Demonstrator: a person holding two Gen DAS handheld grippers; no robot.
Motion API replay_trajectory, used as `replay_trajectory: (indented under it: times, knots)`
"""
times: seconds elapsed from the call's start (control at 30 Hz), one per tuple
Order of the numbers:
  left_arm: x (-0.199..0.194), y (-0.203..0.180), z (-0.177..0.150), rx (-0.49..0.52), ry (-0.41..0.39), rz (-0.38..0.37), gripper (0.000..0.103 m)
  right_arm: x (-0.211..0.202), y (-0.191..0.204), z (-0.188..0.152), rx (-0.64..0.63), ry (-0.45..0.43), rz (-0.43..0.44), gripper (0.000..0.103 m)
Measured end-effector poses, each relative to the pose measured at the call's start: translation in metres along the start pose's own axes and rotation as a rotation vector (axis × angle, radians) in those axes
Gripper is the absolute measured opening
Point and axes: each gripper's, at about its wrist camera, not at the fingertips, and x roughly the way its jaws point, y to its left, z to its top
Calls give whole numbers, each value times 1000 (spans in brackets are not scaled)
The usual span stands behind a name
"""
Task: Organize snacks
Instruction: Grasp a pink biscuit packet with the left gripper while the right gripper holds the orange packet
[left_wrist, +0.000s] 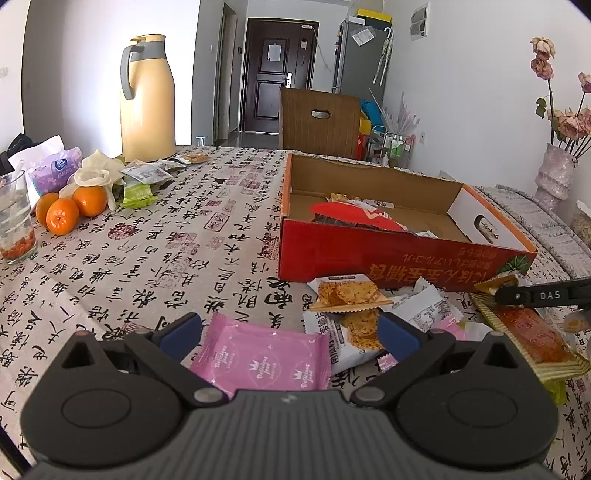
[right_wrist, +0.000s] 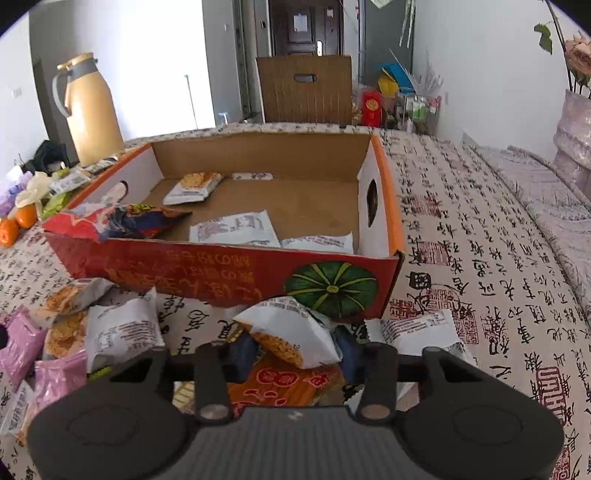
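Snack packets lie scattered on the calligraphy-printed cloth of the counter (left_wrist: 155, 258), just in front of a shallow red cardboard box with a green pumpkin printed on its front wall (right_wrist: 229, 266). Most are small white foil pouches showing a golden, crumbly cracker. 1 such white cracker packet (right_wrist: 291, 332) sits tilted between the blue pads of the right gripper (right_wrist: 295, 349); its jaws stand part-way closed around the packet, and whether the pads press on it cannot be told. Under it lies a flat orange-and-gold wrapped bar (right_wrist: 284, 384).

The left gripper (left_wrist: 290, 332) has its jaws wide apart, gripping nothing, with a square pink foil packet (left_wrist: 262, 358) lying on the cloth between the 2 fingers and a second cracker pouch (left_wrist: 354, 332) near its right finger.

The right wrist view looks down into the box: a red and dark blue snack bag (right_wrist: 125, 218) at the left end, 2 white pouches (right_wrist: 232, 229) against the front wall, another cracker pouch (right_wrist: 194, 188) and 1 more small pack toward the back. The left wrist view shows only a sliver of that content, but takes in the counter's left end, which the other view barely catches: 3 oranges (left_wrist: 70, 210), a green packet (left_wrist: 138, 194), a drinking glass (left_wrist: 14, 218), and a tall cream thermos jug with a grey handle (left_wrist: 147, 99). It also shows the right gripper's black finger reaching in from the right edge over the orange bar.
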Motion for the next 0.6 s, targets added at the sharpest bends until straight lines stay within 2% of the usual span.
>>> replay_trajectory:
  times: [0.27, 0.6]
  knots:
    - [1, 0, 1, 6, 4, 11, 103, -31, 0, -13, -6, -125, -16, 42]
    - [10, -4, -2, 42, 41, 29, 103, -79, -9, -43, 96, -299, -10, 42]
